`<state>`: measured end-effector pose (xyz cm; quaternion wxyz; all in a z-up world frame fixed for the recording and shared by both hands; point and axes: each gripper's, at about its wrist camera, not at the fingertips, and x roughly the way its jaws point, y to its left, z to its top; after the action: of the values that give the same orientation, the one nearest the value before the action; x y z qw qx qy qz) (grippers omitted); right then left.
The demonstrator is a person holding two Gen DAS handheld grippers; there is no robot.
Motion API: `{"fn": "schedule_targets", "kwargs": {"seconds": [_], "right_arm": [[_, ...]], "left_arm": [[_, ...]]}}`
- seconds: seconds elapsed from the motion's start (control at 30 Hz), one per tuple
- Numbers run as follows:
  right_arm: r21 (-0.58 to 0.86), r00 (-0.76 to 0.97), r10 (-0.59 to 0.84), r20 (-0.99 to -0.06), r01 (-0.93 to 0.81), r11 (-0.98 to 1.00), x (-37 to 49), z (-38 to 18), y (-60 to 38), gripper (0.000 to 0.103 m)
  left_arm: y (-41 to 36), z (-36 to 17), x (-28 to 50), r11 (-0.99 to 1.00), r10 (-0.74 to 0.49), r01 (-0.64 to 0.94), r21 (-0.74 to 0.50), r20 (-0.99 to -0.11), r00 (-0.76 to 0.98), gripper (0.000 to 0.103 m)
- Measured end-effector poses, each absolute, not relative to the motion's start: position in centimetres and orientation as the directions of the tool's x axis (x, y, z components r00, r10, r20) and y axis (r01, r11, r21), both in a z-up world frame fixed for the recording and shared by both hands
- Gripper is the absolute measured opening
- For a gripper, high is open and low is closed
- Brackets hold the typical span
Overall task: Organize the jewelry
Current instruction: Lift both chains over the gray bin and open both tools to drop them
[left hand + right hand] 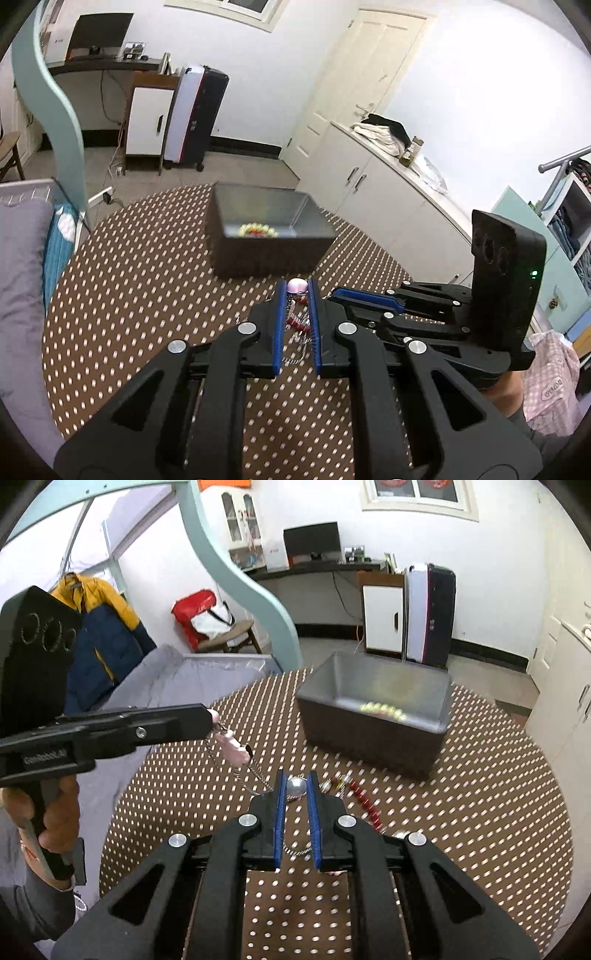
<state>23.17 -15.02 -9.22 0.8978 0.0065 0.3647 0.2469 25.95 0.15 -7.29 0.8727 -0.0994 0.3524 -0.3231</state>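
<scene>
**Silver chain lifted, one bracelet already boxed**

Silver-coloured chain with pale pink charms [236,751] hangs above the brown tablecloth with white dots [480,812], strung between the two tools. The left gripper [296,290] is nearly closed on a rounded pink-white bead [297,285] at one end, and the right gripper [296,788] is nearly closed on a silver ball [296,786] at the other; both blue-padded pairs of fingers pinch their bead at the very tips.

As for progress, I judge the job partly done. One yellow-green beaded bracelet with red pieces [257,229] already lies inside the dark rectangular storage box with a grey lining [258,254], which stands at the far side of the table. The chain is in hand but not yet over the box, which is well apart from it. A strand of red beads with gold-coloured ends [364,801] lies on the cloth just right of the right gripper, near the box's front wall, and remains to be put away.

Counted: one box, one boxed bracelet, one held chain, one red strand on the table, two grippers. Whether the red strand is joined to the chain I cannot tell.
</scene>
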Motion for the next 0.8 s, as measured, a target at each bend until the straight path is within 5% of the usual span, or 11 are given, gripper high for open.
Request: {"fn": "schedule_targets", "kwargs": {"seconds": [0.8], "right_arm": [[0.216,0.685,0.450,-0.573,-0.403,0.889,27.2,-5.1,-17.6,0.009]], "left_arm": [[-4.2,-0.7,31.4,0.792,-0.607,0.518,-0.322,-0.500,0.617,0.012]]}}
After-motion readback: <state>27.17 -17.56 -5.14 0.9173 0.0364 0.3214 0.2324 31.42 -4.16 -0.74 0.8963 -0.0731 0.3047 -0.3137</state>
